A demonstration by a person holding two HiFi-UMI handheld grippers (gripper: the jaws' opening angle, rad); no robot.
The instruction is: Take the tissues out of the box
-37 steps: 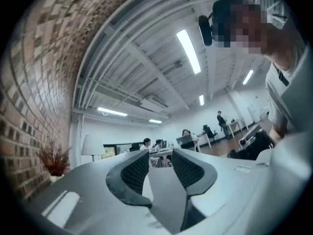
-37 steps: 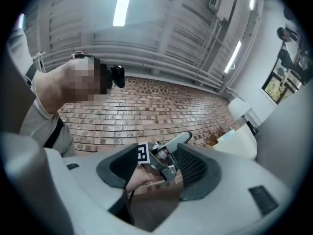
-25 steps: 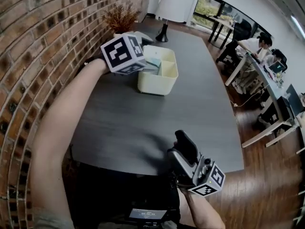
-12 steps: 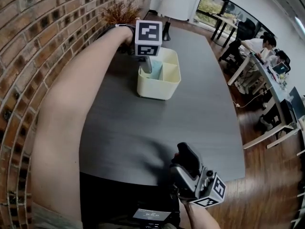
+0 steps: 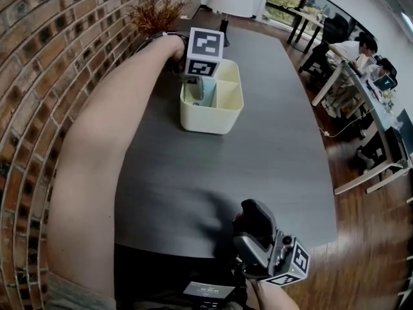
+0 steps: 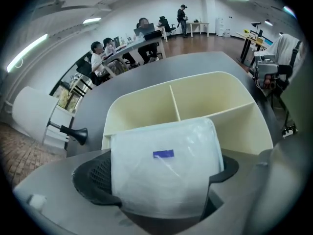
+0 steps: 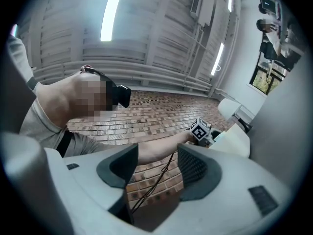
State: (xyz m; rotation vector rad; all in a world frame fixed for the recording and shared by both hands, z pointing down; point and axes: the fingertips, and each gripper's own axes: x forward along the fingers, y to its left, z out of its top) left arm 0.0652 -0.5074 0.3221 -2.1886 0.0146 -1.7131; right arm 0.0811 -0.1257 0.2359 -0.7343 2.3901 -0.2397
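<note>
The tissue pack (image 6: 166, 180) is a soft white bundle in clear wrap with a small blue label. It stands upright at the near compartment of the box (image 5: 219, 118) — a pale yellow, open-topped tub split by dividers — and fills the gap between the closing jaws of the left gripper (image 6: 159, 173).

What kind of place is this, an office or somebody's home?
Most likely an open-plan office: several people sit working in the background, a long grey meeting table fills the middle, and a brick wall runs alongside it.
</note>
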